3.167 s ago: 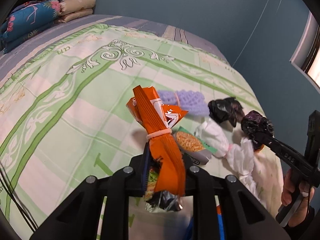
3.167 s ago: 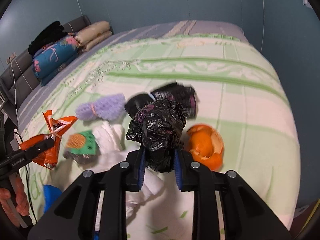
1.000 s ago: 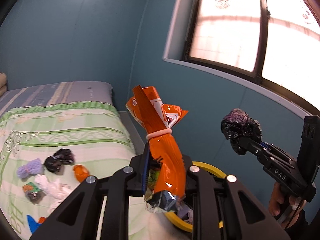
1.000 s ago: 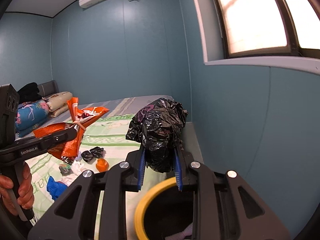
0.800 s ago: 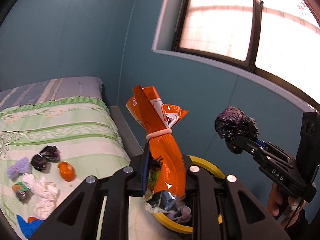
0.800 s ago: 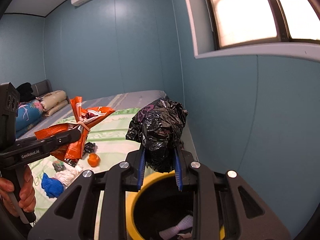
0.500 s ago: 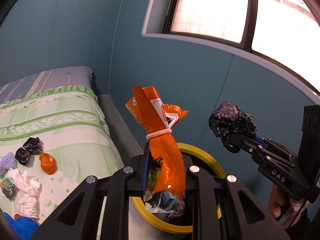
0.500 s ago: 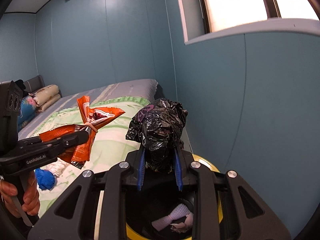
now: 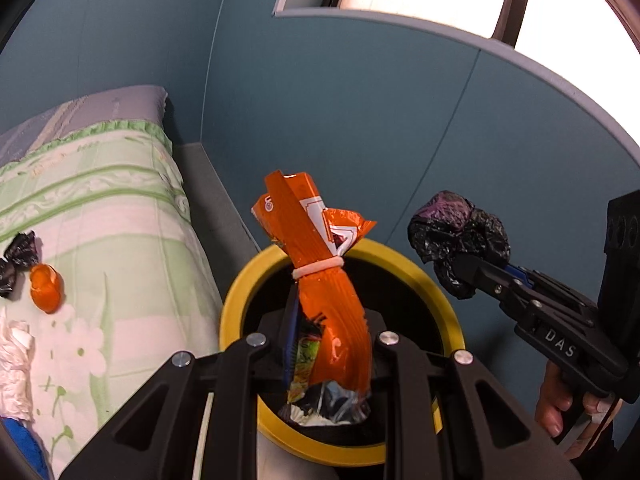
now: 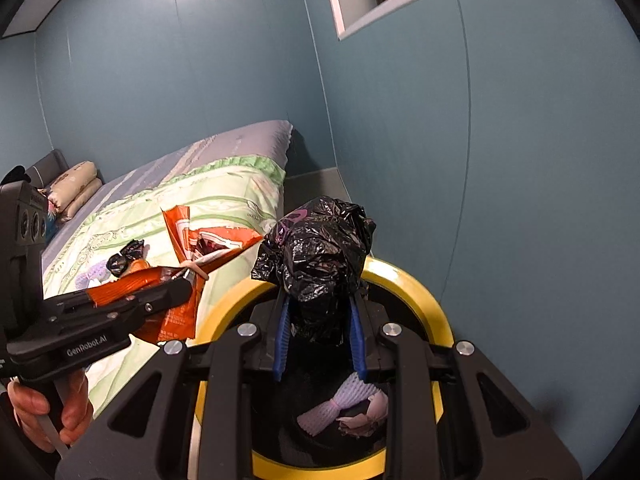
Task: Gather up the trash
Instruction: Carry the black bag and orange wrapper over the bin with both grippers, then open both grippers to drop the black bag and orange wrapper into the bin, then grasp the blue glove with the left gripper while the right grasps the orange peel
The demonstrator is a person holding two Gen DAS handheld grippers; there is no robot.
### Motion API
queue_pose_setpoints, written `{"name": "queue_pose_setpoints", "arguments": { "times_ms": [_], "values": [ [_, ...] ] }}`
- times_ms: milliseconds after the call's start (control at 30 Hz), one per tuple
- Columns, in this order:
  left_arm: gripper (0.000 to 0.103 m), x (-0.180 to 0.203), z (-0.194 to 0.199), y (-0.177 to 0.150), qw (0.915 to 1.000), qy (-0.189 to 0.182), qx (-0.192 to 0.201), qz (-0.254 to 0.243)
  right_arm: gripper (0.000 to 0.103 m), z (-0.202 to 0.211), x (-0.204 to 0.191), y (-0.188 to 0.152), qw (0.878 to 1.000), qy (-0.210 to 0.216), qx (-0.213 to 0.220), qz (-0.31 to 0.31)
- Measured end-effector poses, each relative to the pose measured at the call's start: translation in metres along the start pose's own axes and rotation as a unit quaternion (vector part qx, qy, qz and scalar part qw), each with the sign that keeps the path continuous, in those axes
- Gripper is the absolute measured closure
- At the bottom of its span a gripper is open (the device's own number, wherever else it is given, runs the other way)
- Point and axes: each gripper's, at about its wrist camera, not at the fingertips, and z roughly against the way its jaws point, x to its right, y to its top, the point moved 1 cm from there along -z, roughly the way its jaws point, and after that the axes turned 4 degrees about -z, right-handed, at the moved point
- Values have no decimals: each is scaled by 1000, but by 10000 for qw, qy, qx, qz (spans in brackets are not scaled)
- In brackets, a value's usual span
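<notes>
My left gripper (image 9: 326,316) is shut on an orange snack bag (image 9: 320,264) tied with a rubber band, and holds it over a yellow-rimmed black bin (image 9: 236,300). My right gripper (image 10: 320,312) is shut on a crumpled black plastic bag (image 10: 320,252) above the same bin (image 10: 432,304). Each gripper shows in the other's view: the right gripper (image 9: 468,272) with its black bag (image 9: 456,236), the left gripper (image 10: 176,292) with the orange bag (image 10: 200,248). A purple foam net (image 10: 340,404) and pinkish scraps lie in the bin.
The bed (image 9: 120,220) with a green floral cover is left of the bin. On it lie an orange peel (image 9: 47,288), a black bag (image 9: 16,256), white tissue (image 9: 12,360) and a blue item (image 9: 20,448). A blue wall (image 10: 480,160) and window stand behind.
Both grippers have swung from the bed to the bin and dropped closer over its opening, each still holding its trash.
</notes>
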Motion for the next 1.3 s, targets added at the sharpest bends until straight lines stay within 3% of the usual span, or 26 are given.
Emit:
{"name": "queue_pose_setpoints", "arguments": {
  "times_ms": [200,333,500,700,1000,1300],
  "values": [
    [83,-4,-15,-10,9998,-51,-171,35,77,-5,9,-7,9998,-34,-174,-120],
    [76,-11,-19,-14,9996,-148,-205,150,75,-11,16,-9,9995,-53,-252,-199],
    [45,-15,-17,-16,9995,-54,-144,289,60,-14,21,-10,9991,-98,-272,-310],
    [31,-29,-2,-15,9989,24,12,462,47,-14,24,-9,9987,-176,-234,-423],
    [27,-61,47,-16,9968,480,360,533,47,0,6,-9,9998,15,-83,-205],
    [23,-117,108,-34,9873,1239,586,808,47,5,-54,-2,9982,525,22,300]
  ]
}}
